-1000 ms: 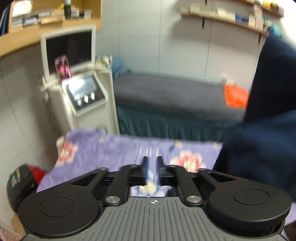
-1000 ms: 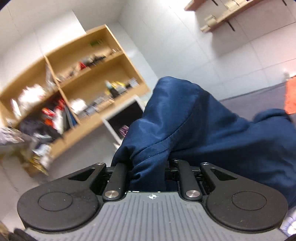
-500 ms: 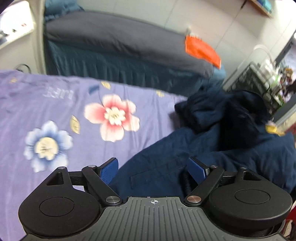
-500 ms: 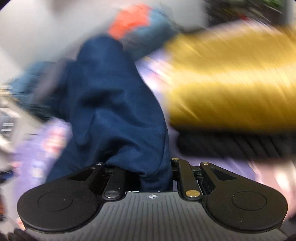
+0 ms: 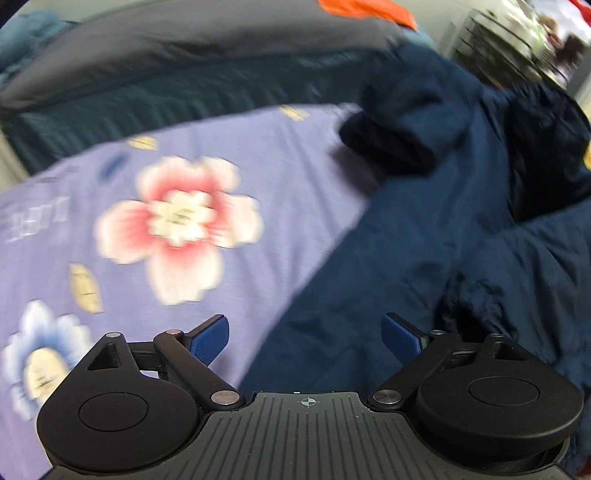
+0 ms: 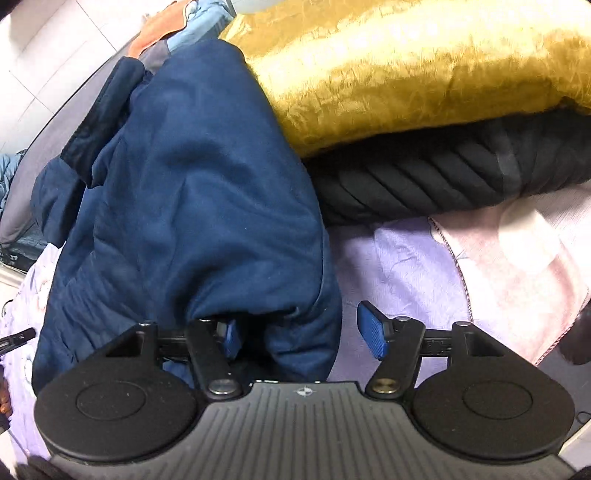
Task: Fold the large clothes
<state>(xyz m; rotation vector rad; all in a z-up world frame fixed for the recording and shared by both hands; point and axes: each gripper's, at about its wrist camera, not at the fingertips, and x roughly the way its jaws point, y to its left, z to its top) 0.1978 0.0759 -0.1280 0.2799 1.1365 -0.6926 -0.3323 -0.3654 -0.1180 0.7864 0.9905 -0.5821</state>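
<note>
A large navy jacket (image 5: 424,240) lies rumpled on the lilac flowered sheet (image 5: 110,155), one sleeve with a dark cuff (image 5: 388,147) reaching toward the far edge. My left gripper (image 5: 304,328) hangs open and wide over the jacket's near edge, nothing between its blue pads. In the right wrist view the jacket (image 6: 192,192) is heaped on the sheet (image 6: 399,273). The right gripper (image 6: 301,332) is opening: a fold still sits between the jaws against the left pad (image 6: 232,338), while the right pad (image 6: 371,328) stands off the cloth.
A golden velvet garment (image 6: 406,74) rests on a black quilted one (image 6: 424,181) just right of the jacket, with a pink cloth (image 6: 517,266) nearer. Beyond the sheet stands a grey bed (image 5: 184,48) with an orange item (image 5: 369,9), and a wire rack (image 5: 509,37) at far right.
Both grippers swung down from the room toward the sheet. The left one opened wide. The right one carried the jacket down, then parted its jaws and loosened its grip on the cloth.
</note>
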